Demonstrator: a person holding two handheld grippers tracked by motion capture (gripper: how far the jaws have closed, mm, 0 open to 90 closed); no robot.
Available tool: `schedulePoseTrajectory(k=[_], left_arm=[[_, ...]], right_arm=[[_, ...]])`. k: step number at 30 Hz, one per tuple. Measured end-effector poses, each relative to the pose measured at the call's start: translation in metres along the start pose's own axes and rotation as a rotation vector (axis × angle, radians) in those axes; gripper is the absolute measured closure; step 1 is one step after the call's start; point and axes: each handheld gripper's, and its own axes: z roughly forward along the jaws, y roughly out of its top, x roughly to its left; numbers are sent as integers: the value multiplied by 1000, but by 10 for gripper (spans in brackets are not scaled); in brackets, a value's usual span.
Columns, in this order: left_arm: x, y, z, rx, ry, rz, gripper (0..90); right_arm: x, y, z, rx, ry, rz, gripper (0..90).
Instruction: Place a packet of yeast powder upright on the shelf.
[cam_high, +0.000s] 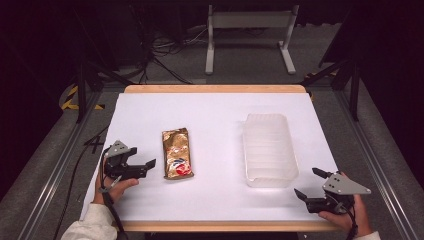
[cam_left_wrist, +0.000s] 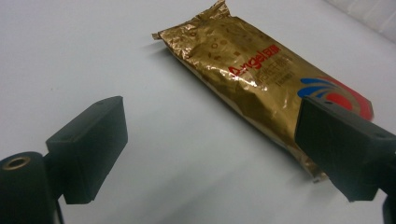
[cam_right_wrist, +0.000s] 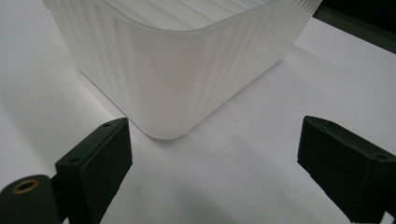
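- The crinkled gold foil packet (cam_high: 177, 153), a flat oblong pouch, is lying on the white table top (cam_high: 215, 200), well to the left of the translucent ribbed plastic tub (cam_high: 269, 149), which serves as the landmark here.
- The left gripper (cam_high: 142, 159) is hovering farther left of the tub again, just beside the packet's left edge; in the left gripper view its jaws are standing wide apart, with nothing between them, and the packet (cam_left_wrist: 261, 79) is lying just ahead and to one side.
- The right gripper (cam_high: 310, 185) is waiting near the tub's near right corner, not touching it; the right gripper view is showing its jaws spread apart and empty, facing the tub's rounded corner (cam_right_wrist: 182, 79).
- Judging from this, the work is only starting: the packet is not yet gripped or lifted, and the tub is standing empty as far as its inside can be seen. Closing on the packet, carrying it across to the tub and dropping it in all seem to be left.
- Red lettering on the packet is reading "Angel", with a red block of characters too small to read beside it, and a red and blue round emblem nearer the end.
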Motion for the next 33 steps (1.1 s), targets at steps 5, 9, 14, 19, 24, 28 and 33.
schedulePoseTrajectory(k=[5,9,14,19,24,28,33], left_arm=[[2,13,11,9,-18,-37,103],[7,29,24,6,-58,-78,125],[10,47,41,18,-62,-104,168],[15,65,65,23,-57,-133,169],[19,71,88,70,-34,-172,174],[20,71,101,116,10,-183,188],[21,68,111,171,-18,-186,215]], right_arm=[[-1,-1,2,9,-4,-1,110],[-3,-1,0,-7,-19,11,114],[-1,0,0,-6,-20,2,116],[-2,0,1,-4,-20,5,116],[-3,-1,1,5,-18,3,117],[-3,-2,-1,3,-22,4,118],[-3,-2,-1,14,-13,2,118]])
